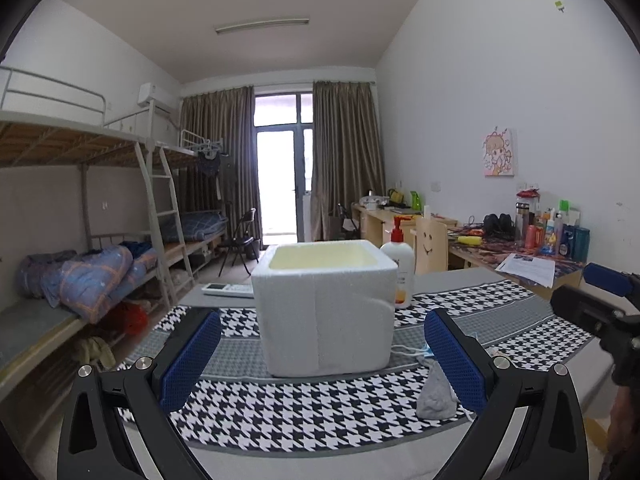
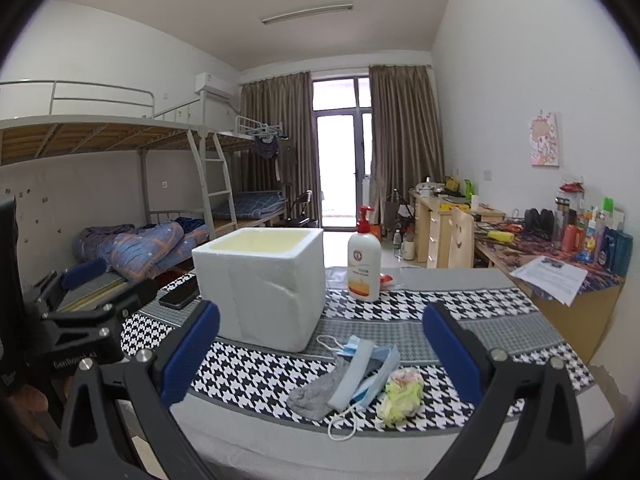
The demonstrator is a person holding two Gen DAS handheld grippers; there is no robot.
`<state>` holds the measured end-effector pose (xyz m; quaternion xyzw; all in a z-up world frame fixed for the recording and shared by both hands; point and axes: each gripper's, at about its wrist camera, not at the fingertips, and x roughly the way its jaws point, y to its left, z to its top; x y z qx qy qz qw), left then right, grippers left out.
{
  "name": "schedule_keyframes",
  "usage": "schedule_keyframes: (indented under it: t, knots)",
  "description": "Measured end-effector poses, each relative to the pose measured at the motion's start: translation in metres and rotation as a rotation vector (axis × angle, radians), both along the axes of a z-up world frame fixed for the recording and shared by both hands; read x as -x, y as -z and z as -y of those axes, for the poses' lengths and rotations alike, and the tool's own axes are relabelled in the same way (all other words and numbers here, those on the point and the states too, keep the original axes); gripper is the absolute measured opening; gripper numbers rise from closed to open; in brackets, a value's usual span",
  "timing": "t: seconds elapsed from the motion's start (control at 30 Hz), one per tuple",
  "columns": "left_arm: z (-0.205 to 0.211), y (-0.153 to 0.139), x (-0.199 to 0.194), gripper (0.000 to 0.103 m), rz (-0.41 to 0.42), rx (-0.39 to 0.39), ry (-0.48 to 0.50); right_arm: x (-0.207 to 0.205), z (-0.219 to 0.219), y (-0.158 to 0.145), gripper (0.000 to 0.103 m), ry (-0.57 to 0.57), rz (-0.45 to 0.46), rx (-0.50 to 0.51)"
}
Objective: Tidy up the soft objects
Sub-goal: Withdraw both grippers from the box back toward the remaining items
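Note:
A white foam box (image 1: 325,304) stands open-topped on the houndstooth cloth; it also shows in the right wrist view (image 2: 260,284). In front of my right gripper (image 2: 320,356) lie a grey sock (image 2: 320,392), light-blue face masks (image 2: 366,372) and a yellow-green soft bundle (image 2: 402,394). The right gripper is open and empty, just short of them. My left gripper (image 1: 322,360) is open and empty, facing the box. The grey sock (image 1: 434,392) lies by its right finger, partly hidden. The right gripper (image 1: 600,308) shows at the left wrist view's right edge.
A lotion pump bottle (image 2: 363,260) stands behind the box to the right. A phone (image 2: 179,294) and a white remote (image 1: 228,289) lie left of the box. A desk with bottles and papers (image 2: 552,276) stands right; bunk beds (image 1: 80,272) stand left.

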<state>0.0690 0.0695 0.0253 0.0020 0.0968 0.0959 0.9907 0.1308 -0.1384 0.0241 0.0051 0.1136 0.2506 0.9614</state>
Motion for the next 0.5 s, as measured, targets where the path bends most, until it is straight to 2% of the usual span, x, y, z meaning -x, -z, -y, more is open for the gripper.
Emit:
schedule_keyframes:
  t: [0.3, 0.5]
  knots:
    - [-0.001, 0.021, 0.013, 0.102, 0.012, 0.028, -0.014, 0.007, 0.015, 0.021, 0.102, 0.047, -0.006, 0.008]
    - [-0.005, 0.033, 0.012, 0.102, -0.019, 0.036, -0.046, 0.010, 0.017, 0.029, 0.102, 0.057, 0.005, 0.019]
